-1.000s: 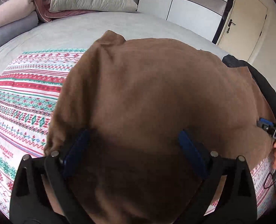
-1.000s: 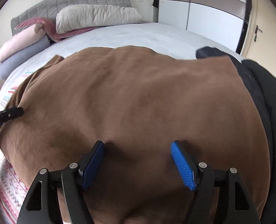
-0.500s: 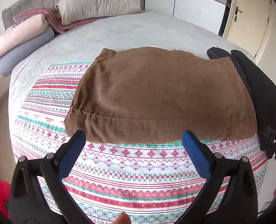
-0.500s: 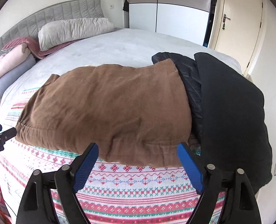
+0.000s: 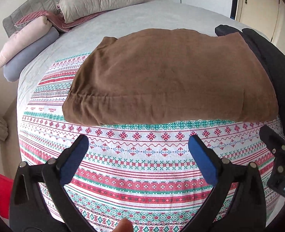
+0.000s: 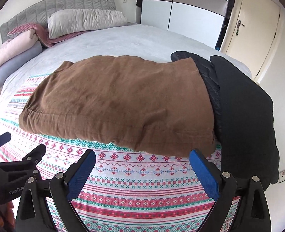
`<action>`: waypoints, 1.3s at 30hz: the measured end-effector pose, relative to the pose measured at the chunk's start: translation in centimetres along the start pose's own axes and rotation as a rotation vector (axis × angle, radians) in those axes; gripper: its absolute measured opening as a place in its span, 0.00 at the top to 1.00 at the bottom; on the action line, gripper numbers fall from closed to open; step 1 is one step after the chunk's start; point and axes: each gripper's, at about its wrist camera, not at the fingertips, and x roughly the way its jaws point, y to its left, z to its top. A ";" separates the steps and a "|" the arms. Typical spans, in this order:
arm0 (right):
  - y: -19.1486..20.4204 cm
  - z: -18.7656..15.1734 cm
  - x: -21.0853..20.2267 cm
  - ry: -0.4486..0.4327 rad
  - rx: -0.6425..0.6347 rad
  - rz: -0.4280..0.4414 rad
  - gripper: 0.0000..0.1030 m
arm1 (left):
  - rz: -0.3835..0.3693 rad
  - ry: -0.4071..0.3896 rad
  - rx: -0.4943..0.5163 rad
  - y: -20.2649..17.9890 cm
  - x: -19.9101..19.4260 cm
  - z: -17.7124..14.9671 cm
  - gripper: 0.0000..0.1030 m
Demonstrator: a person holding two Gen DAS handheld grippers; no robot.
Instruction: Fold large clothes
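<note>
Tool, left, wide apart; fingertip visible only there.

A wide bed with a pale grey cover is carrying everything. A patterned red, green and white sheet is lying spread over its near part. On that sheet a folded brown garment is resting flat, and just beside it, touching its right edge, dark clothes are lying in a pile. At the grey headboard, pillows and rolled bedding are sitting stacked.
</note>
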 end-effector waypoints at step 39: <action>0.4 -0.1 1.9 0.036 0.010 -0.022 0.04 | -0.044 0.001 -0.013 0.6 0.4 -0.3 0.00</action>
